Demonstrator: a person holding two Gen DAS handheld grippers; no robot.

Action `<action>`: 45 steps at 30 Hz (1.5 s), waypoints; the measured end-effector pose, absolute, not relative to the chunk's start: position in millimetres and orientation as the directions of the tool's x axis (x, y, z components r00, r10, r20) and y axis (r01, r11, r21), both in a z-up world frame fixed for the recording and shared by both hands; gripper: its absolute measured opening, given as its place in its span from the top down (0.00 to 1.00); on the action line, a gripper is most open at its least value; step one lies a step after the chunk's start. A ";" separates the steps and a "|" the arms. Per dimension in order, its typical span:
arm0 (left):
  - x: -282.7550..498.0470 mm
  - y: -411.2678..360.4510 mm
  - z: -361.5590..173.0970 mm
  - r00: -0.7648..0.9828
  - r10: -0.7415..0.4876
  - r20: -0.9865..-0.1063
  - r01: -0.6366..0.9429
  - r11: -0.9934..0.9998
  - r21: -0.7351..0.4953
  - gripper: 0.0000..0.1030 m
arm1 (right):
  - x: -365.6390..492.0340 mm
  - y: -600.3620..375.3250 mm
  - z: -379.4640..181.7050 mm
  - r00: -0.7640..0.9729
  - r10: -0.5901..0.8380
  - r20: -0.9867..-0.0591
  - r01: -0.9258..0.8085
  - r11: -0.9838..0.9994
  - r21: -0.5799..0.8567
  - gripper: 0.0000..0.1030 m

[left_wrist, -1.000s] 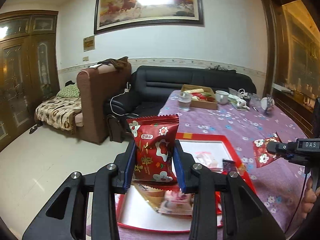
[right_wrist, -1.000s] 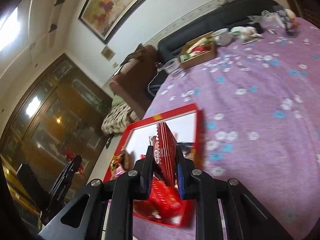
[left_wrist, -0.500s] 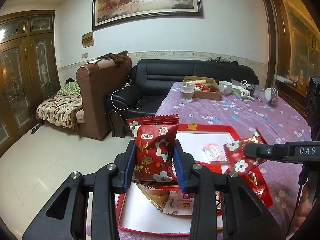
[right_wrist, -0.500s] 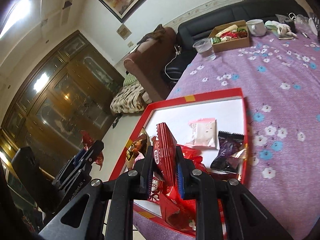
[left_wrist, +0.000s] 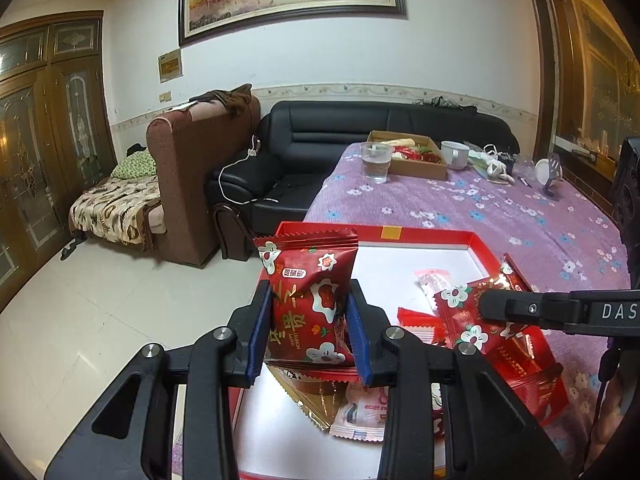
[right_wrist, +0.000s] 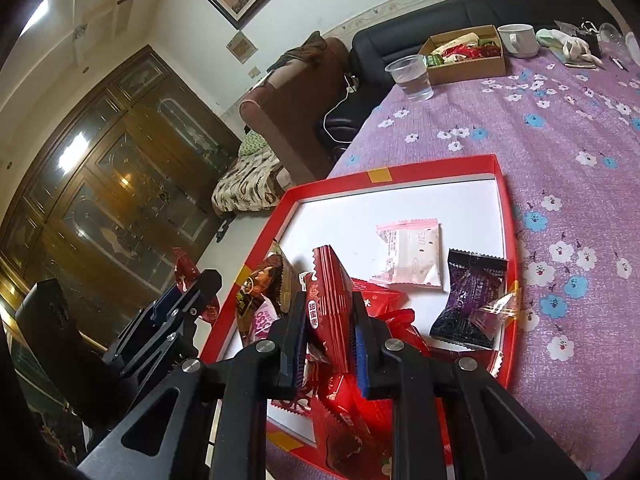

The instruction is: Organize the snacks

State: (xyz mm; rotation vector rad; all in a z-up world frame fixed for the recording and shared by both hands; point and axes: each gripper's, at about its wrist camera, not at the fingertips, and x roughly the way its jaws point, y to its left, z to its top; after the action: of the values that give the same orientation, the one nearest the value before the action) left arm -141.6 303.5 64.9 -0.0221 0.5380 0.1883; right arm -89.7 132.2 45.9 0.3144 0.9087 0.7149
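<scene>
Your left gripper [left_wrist: 307, 322] clamps a red date packet [left_wrist: 309, 302] upright between its fingers; your right gripper [right_wrist: 328, 332] pinches a second red packet [right_wrist: 330, 304] edge-on. Both hang above the red tray [right_wrist: 505, 216]. Beyond your fingertips lies bare white floor: lower there, then release.
</scene>
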 end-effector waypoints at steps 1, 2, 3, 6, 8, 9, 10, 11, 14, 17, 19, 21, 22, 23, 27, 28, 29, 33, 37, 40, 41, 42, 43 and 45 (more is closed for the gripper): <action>-140.9 304.1 63.7 0.840 0.171 -0.514 -0.184 0.983 0.026 0.68 | -88.2 133.6 44.7 0.407 0.680 -0.610 -0.428 0.732 0.531 0.81; -138.7 304.7 61.9 0.838 0.170 -0.519 -0.183 0.983 0.026 0.68 | -87.0 134.6 43.2 0.406 0.679 -0.612 -0.426 0.733 0.530 0.81; -137.6 304.3 60.0 0.836 0.171 -0.522 -0.183 0.983 0.030 0.68 | -85.4 135.6 41.7 0.404 0.677 -0.615 -0.424 0.734 0.530 0.81; -132.7 303.7 54.5 0.829 0.165 -0.534 -0.175 0.984 0.032 0.68 | -81.2 137.7 37.5 0.403 0.671 -0.623 -0.420 0.740 0.525 0.81; -129.7 301.2 51.6 0.826 0.170 -0.537 -0.174 0.984 0.044 0.68 | -78.1 138.5 34.8 0.402 0.667 -0.627 -0.417 0.743 0.524 0.80; -128.2 298.7 51.0 0.827 0.181 -0.533 -0.175 0.983 0.061 0.68 | -76.6 138.5 33.3 0.401 0.667 -0.628 -0.415 0.743 0.525 0.80; -127.4 297.5 50.1 0.827 0.184 -0.531 -0.175 0.982 0.069 0.67 | -75.4 138.8 32.8 0.401 0.666 -0.629 -0.412 0.744 0.526 0.80; -125.6 295.8 49.4 0.826 0.189 -0.532 -0.174 0.982 0.079 0.67 | -73.7 138.9 31.2 0.402 0.664 -0.631 -0.410 0.746 0.525 0.79; -118.1 289.2 44.2 0.815 0.193 -0.547 -0.159 0.981 0.110 0.65 | -70.6 139.9 26.8 0.406 0.654 -0.638 -0.406 0.755 0.515 0.79; -105.8 281.4 32.1 0.783 0.167 -0.599 -0.118 0.986 0.120 0.51 | -68.7 141.7 24.5 0.417 0.634 -0.651 -0.409 0.771 0.489 0.78; -101.5 274.4 26.0 0.769 0.163 -0.618 -0.101 0.986 0.135 0.45 | -67.6 142.1 23.5 0.425 0.623 -0.656 -0.409 0.779 0.475 0.78; -101.8 266.6 26.3 0.769 0.190 -0.610 -0.099 0.978 0.181 0.35 | -68.1 141.3 24.7 0.439 0.609 -0.660 -0.410 0.790 0.456 0.76; -103.1 263.1 27.8 0.773 0.202 -0.602 -0.099 0.975 0.200 0.24 | -68.5 139.9 27.1 0.453 0.596 -0.663 -0.411 0.800 0.438 0.73; -105.3 260.4 29.6 0.779 0.210 -0.591 -0.101 0.972 0.214 0.18 | -69.6 138.2 28.8 0.464 0.588 -0.662 -0.409 0.806 0.429 0.72; -113.9 253.0 42.5 0.799 0.243 -0.550 -0.124 0.962 0.244 0.18 | -71.1 115.6 41.3 0.498 0.610 -0.617 -0.387 0.793 0.471 0.61; -115.8 251.3 46.2 0.803 0.254 -0.539 -0.134 0.958 0.252 0.18 | -71.6 109.0 44.2 0.509 0.610 -0.606 -0.381 0.792 0.477 0.59; -119.5 248.8 51.7 0.810 0.268 -0.522 -0.147 0.954 0.261 0.18 | -72.2 103.1 47.2 0.520 0.610 -0.598 -0.376 0.792 0.481 0.58; -132.4 239.2 68.1 0.827 0.324 -0.459 -0.196 0.932 0.305 0.17 | -82.2 80.9 60.9 0.563 0.613 -0.555 -0.377 0.788 0.488 0.48; -149.6 225.4 85.7 0.850 0.348 -0.397 -0.216 0.916 0.339 0.15 | -98.1 71.4 75.3 0.593 0.605 -0.532 -0.399 0.794 0.458 0.47; -165.5 219.1 97.4 0.863 0.331 -0.382 -0.209 0.922 0.326 0.14 | -114.2 65.8 85.7 0.615 0.600 -0.512 -0.416 0.798 0.436 0.45; -172.5 216.9 101.6 0.866 0.330 -0.375 -0.211 0.922 0.324 0.14 | -120.1 64.2 89.3 0.620 0.599 -0.506 -0.423 0.799 0.428 0.45; -177.8 215.7 104.6 0.869 0.331 -0.369 -0.214 0.921 0.324 0.14 | -126.8 62.4 93.6 0.628 0.597 -0.499 -0.430 0.801 0.418 0.45; -185.5 214.1 109.0 0.872 0.334 -0.359 -0.218 0.920 0.325 0.14 | -133.5 60.2 97.3 0.635 0.596 -0.491 -0.435 0.802 0.410 0.44; -196.2 210.4 115.1 0.878 0.334 -0.344 -0.223 0.919 0.325 0.14 | -147.6 56.0 105.2 0.647 0.599 -0.472 -0.448 0.799 0.400 0.44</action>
State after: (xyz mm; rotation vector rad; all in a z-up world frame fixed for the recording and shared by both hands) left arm -196.2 210.4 115.1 0.2826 0.4064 0.2944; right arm -147.6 56.0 105.2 0.2577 0.6277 0.6028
